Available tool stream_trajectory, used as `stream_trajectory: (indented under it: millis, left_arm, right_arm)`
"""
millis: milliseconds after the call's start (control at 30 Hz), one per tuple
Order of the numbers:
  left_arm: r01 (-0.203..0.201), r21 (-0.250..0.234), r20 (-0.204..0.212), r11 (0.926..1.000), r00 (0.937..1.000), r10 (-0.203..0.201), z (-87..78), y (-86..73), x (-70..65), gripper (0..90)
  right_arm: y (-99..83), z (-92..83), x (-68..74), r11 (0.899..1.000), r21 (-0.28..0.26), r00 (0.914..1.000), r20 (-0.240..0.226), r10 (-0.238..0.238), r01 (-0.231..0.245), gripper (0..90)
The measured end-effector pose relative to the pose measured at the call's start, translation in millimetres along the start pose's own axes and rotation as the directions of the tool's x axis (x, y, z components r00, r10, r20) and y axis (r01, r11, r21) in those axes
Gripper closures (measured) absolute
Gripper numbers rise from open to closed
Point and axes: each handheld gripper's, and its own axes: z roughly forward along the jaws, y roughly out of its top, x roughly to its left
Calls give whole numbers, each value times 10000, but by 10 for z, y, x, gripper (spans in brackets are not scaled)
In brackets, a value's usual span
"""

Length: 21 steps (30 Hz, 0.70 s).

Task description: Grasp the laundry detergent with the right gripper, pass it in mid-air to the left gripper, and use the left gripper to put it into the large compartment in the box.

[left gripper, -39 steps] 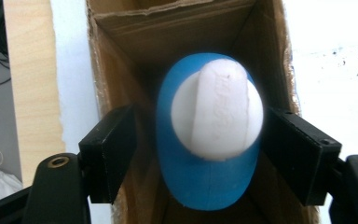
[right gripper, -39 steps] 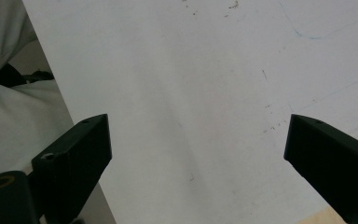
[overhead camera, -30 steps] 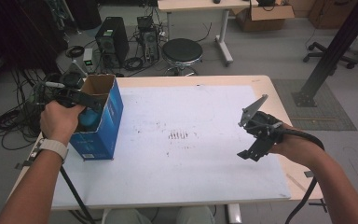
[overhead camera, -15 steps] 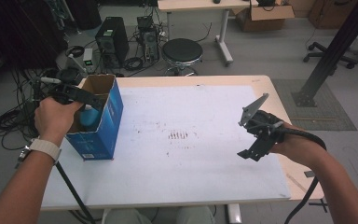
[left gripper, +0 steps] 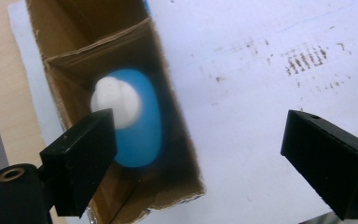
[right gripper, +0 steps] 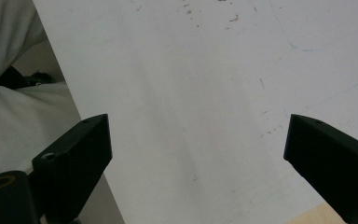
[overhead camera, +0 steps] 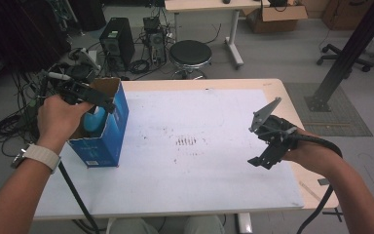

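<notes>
A tall blue cardboard box [overhead camera: 108, 135] stands open-topped at the table's left; its brown inner wall [left gripper: 121, 42] runs along the left gripper view. Inside lies a blue object with a white cap [left gripper: 140, 126], a bit of which peeks out past the hand [overhead camera: 93, 119]. My left gripper [overhead camera: 100, 100] hovers just over the box mouth. Its jaws have just been opening and now stand wide [left gripper: 200, 135], touching nothing. My right gripper [overhead camera: 263, 160] hangs above the table's right side, open [right gripper: 198, 140], with bare white sheet between its jaws.
A white sheet [overhead camera: 195, 117] with dark smudges [overhead camera: 186, 141] covers the table. Behind the table are a black stool [overhead camera: 190, 54], computer towers [overhead camera: 113, 41] and cables on the floor. A black frame post [overhead camera: 343, 58] stands at the right.
My left hand has lifted a little above the box, while the blue object stays inside it. The right hand has kept still.
</notes>
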Motion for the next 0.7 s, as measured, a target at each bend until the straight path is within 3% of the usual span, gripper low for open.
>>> stream_trajectory:
  millis: [400, 700]
  left_arm:
    - [-880, -26, 490, 9961, 9949, 880, -61, 48, -215, 90]
    - [-1845, 25, 851, 9828, 9793, 1836, -75, 67, -416, 87]
  right_arm:
    - [-1, -52, 4, 10000, 25, 10000, 39, 46, -46, 73]
    - [37, -45, -3, 10000, 36, 10000, -15, 42, -42, 72]
